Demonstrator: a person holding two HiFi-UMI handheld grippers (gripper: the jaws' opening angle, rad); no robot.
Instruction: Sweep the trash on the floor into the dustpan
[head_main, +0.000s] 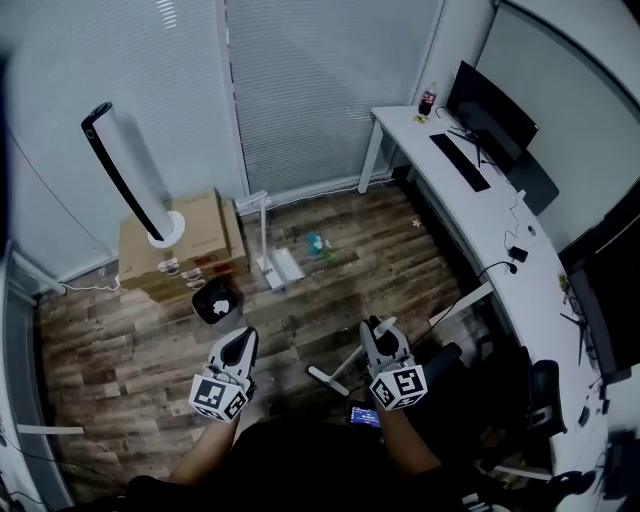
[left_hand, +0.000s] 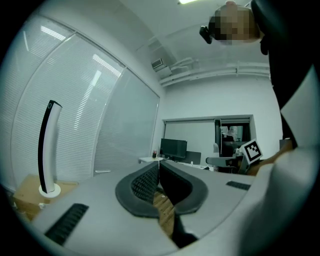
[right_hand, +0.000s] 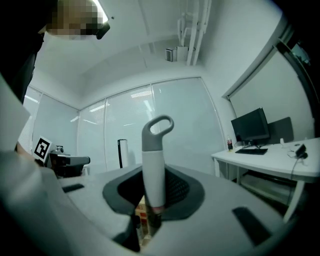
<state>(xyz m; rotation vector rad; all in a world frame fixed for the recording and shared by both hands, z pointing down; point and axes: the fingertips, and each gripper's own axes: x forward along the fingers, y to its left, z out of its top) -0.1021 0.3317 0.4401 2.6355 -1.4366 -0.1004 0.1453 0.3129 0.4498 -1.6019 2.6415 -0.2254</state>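
Right hand-held gripper (right_hand: 153, 192) pinches the white broom handle (right_hand: 152, 157), left hand-held gripper (left_hand: 159, 172) pressed together, empty, above the floor (head_main: 110, 345).

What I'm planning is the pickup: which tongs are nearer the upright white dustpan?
Left. The left tongs sit just short of the dustpan; the right tongs, holding a white handle, are farther off to its right.

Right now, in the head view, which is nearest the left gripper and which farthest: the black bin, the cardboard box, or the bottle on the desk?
From the left gripper:
1. Black bin, just ahead of it.
2. Cardboard box, beyond the bin, slightly left.
3. Bottle, far off to the right, on the far corner of the desk.
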